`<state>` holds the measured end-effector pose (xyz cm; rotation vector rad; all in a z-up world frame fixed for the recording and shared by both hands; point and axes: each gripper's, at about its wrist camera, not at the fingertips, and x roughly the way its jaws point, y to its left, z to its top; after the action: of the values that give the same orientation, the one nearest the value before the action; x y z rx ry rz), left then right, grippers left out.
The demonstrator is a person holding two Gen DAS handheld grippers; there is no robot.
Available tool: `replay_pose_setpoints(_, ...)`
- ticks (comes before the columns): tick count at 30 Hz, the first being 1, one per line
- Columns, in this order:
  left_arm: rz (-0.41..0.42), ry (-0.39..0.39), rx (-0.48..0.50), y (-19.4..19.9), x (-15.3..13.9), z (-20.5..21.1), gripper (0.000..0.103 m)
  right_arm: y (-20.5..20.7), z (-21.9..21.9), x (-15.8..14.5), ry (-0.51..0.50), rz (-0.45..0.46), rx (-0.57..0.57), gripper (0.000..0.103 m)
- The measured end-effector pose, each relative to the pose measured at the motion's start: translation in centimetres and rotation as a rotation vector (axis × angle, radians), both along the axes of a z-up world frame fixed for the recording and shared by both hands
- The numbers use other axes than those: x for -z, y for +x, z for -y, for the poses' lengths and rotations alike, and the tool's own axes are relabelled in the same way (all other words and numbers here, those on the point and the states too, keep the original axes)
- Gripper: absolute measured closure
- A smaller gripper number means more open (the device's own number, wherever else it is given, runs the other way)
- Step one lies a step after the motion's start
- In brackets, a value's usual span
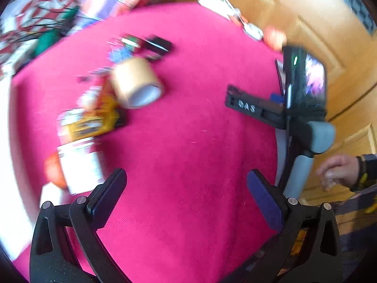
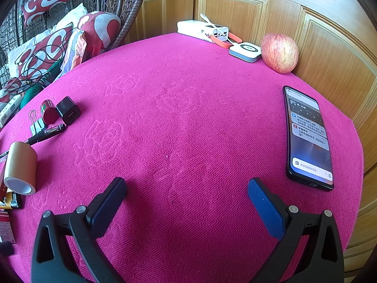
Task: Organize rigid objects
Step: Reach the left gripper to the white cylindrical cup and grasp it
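A pink cloth covers the table. At its left lie a brown tape roll, a black charger cube, a red battery, a binder clip and a black pen. My right gripper is open and empty over the bare middle. A phone lies to its right. The left wrist view is blurred. My left gripper is open and empty. The tape roll and snack packets lie ahead at its left. The other gripper's body stands at the right.
An apple, a white power bank and a small white charger pad sit at the far edge against wooden panelling. Cushions and cables lie beyond the left edge. A hand shows at the right.
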<state>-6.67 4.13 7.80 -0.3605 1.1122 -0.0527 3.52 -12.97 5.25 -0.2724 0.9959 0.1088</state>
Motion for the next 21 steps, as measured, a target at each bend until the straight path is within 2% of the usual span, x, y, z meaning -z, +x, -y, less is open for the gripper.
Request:
replay_pose_setpoints(1,0.037,-0.002,-0.023,-1.5,-0.3,-0.7,0.0,0.0,0.0,0.0,0.0,0.0,0.0,0.0)
replay_pose_setpoints(4,0.062,0.028,-0.137,-6.0,-1.2,-4.1,0.0,0.0,0.0,0.0,0.0,0.0,0.0,0.0)
replay_pose_setpoints(8,-0.021,0.195,-0.319,-11.3,-1.5,-8.1,0.0,0.0,0.0,0.0,0.0,0.0,0.0,0.0)
replay_pose_setpoints(11,-0.102,0.283,-0.429,-14.4,-1.0,-10.5,0.0,0.0,0.0,0.0,0.0,0.0,0.0,0.0)
replay_pose_setpoints(14,-0.136,0.312,-0.483,-15.7,-1.1,-11.5,0.0,0.0,-0.1,0.0,-0.004,0.001,-0.001,0.0)
replay_pose_setpoints(19,-0.163,0.268,-0.528,-16.0,0.3,-12.1,0.001,0.0,-0.1,0.0,-0.002,-0.005,-0.002,0.0)
replay_pose_setpoints(21,-0.179,0.274,-0.538,-15.8,0.5,-12.0,0.001,0.0,-0.1,0.0,-0.002,-0.005,-0.002,0.0)
